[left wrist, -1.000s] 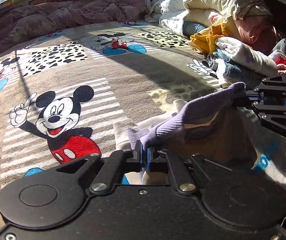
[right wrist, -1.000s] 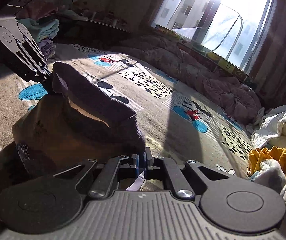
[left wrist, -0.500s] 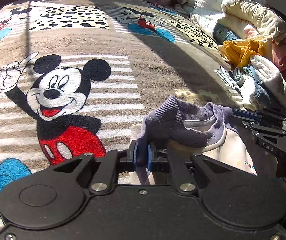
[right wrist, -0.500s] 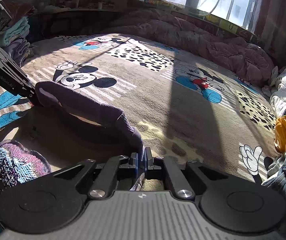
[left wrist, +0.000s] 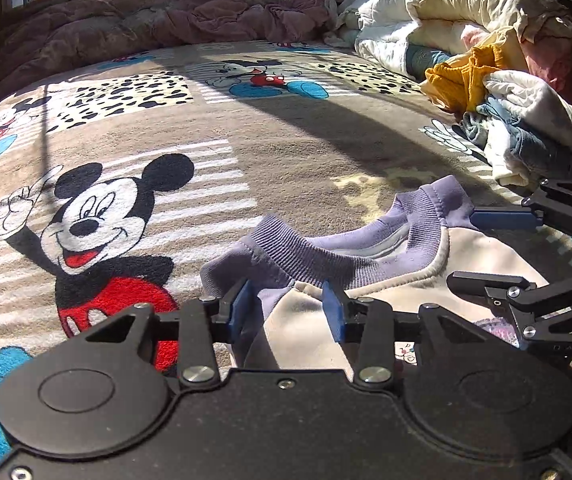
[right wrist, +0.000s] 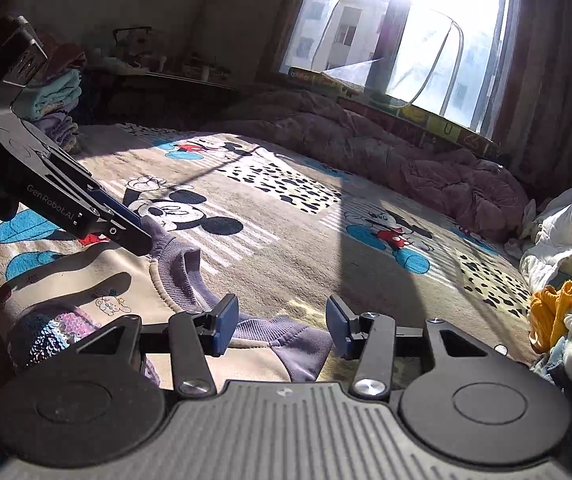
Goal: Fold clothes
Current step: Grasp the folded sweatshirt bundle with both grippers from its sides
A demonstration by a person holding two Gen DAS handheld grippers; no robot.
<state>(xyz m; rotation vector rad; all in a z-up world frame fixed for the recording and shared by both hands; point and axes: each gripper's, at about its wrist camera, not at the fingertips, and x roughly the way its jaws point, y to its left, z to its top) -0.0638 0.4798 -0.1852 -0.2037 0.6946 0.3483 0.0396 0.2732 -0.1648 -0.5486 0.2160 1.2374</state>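
We see the left claw [left wrist: 288, 308] with its jaws just opened, apart over the purple ribbed collar of the cream sweatshirt [left wrist: 482, 256], pads not pressing it. The sweatshirt lies flat on the Mickey Mouse blanket [left wrist: 246, 148] on the bed. To the right, the right claw [right wrist: 282, 326] has also just spread apart, purple shoulder fabric lying loose between its pads. Further right sits a heap of unfolded clothes [right wrist: 566, 312].
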